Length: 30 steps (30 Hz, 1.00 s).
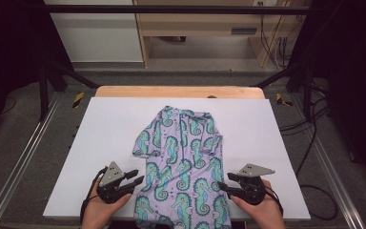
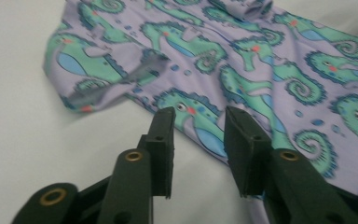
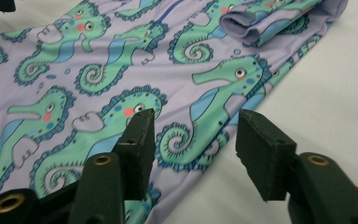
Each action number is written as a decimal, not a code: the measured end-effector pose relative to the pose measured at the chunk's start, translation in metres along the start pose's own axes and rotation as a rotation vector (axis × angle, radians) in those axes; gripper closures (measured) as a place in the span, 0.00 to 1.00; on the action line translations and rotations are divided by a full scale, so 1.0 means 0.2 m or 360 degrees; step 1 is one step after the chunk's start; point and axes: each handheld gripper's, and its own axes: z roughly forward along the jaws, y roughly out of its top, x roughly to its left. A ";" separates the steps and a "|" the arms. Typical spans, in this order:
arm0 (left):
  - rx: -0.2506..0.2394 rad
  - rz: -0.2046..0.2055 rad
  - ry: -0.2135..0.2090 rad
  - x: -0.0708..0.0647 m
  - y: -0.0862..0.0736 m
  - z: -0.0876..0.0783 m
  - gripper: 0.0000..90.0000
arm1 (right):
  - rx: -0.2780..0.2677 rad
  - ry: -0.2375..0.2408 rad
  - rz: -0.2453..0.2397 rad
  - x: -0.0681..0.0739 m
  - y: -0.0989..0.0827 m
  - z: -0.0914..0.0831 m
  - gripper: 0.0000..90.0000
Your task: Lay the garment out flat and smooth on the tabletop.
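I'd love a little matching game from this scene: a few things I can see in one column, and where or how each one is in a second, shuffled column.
Things:
1. seahorse garment
2. left gripper
3. right gripper
4. white board

Places or states:
A. lies under the garment, covering the table top
B. jaws open, at the garment's left edge
C. spread flat, lilac with green seahorses
D. jaws open, at the garment's right edge

Pairs: 1-C, 2-B, 3-D, 4-A
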 end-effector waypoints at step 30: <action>-0.0198 -0.0102 0.0228 0.05 -0.04 -0.03 0.28 | 0.0047 -0.0273 0.0169 -0.19 0.38 0.53 0.53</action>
